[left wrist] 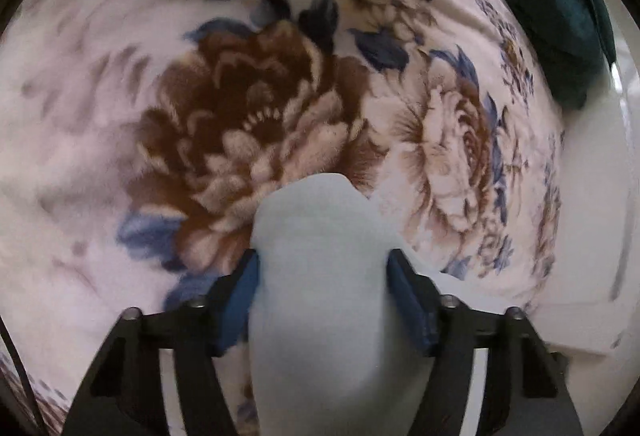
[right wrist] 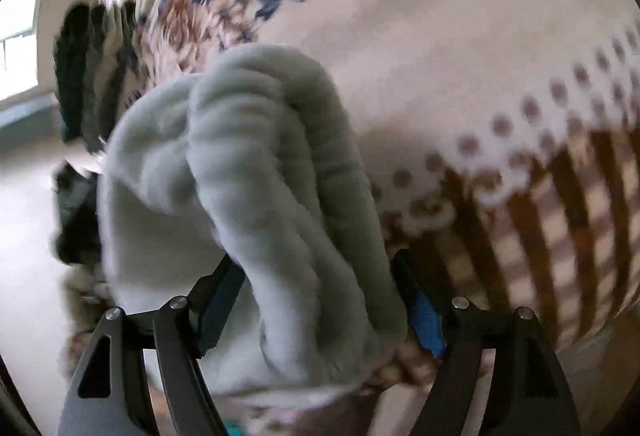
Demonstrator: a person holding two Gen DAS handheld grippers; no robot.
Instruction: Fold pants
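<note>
The pants (left wrist: pixel 316 316) are pale blue-white fleece. In the left wrist view a rounded fold of them rises between the blue pads (left wrist: pixel 240 296) of my left gripper (left wrist: pixel 322 256), which is shut on it, both pads against the cloth. The right wrist view shows a thick ribbed bunch of the pants (right wrist: pixel 248 156), blurred, filling the gap of my right gripper (right wrist: pixel 316 262). It touches both blue pads (right wrist: pixel 424 312), so this gripper is shut on it. The remainder of the garment is hidden under the grippers.
Under everything lies a cream blanket (left wrist: pixel 240 116) with brown and blue flowers, its dotted and checked border (right wrist: pixel 540 176) showing at the right. A dark teal cloth (left wrist: pixel 552 16) lies at the far right edge. Dark green fabric (right wrist: pixel 80 76) sits left, above pale floor (right wrist: pixel 24 216).
</note>
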